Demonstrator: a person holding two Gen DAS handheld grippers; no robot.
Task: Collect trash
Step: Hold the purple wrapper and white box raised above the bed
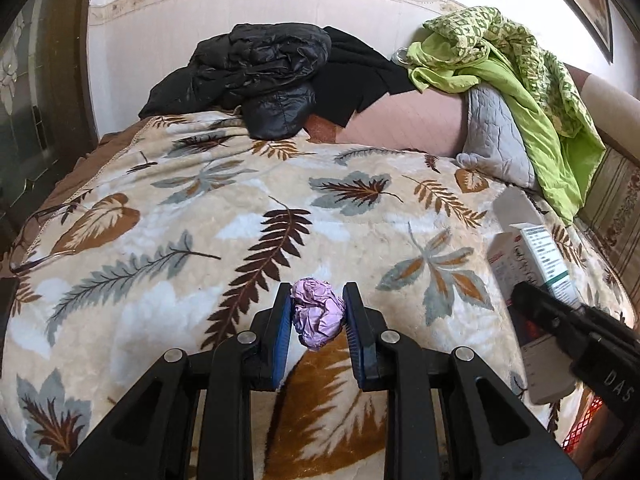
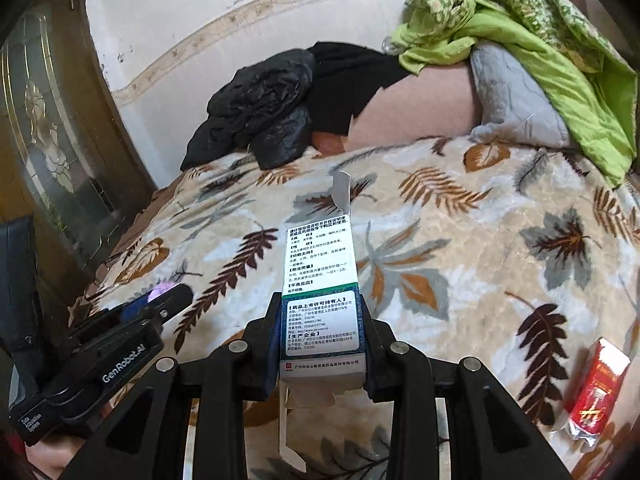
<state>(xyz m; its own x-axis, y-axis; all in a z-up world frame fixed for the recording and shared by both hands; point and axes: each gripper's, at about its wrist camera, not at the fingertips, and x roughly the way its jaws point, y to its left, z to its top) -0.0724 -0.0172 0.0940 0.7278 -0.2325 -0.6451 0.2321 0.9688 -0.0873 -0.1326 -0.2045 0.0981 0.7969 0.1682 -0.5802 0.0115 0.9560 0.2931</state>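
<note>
1. Far left, a dark wooden door with patterned glass (image 2: 44, 136) stands beside the bed, and thin-framed spectacles (image 1: 36, 240) lie at the blanket's edge.
2. The left gripper (image 1: 318, 312) has its blue pads pressed on a crumpled lilac paper ball (image 1: 318, 312), which looks held just above the blanket.
3. Centre stage, the right gripper (image 2: 322, 336) clamps a tall white-and-green cardboard medicine box (image 2: 320, 280) by its lower half, top flap open, long axis pointing away.
4. Both grips look secure, so my call: carry each piece level to the bin, squeezing the box lightly, since thin card will crush and the loose flaps may snag.
5. Right of that, a red foil-wrapped packet (image 2: 596, 392) lies on the bed, untouched; probably next.
6. The surface is a plush cream blanket printed with brown and grey leaves (image 1: 240, 208), soft and yielding.
7. Behind it: a black puffer jacket (image 1: 260, 80), a grey quilted cushion (image 1: 496, 136) and lime-green patterned cloth (image 1: 520, 64) against a pale wall.
</note>
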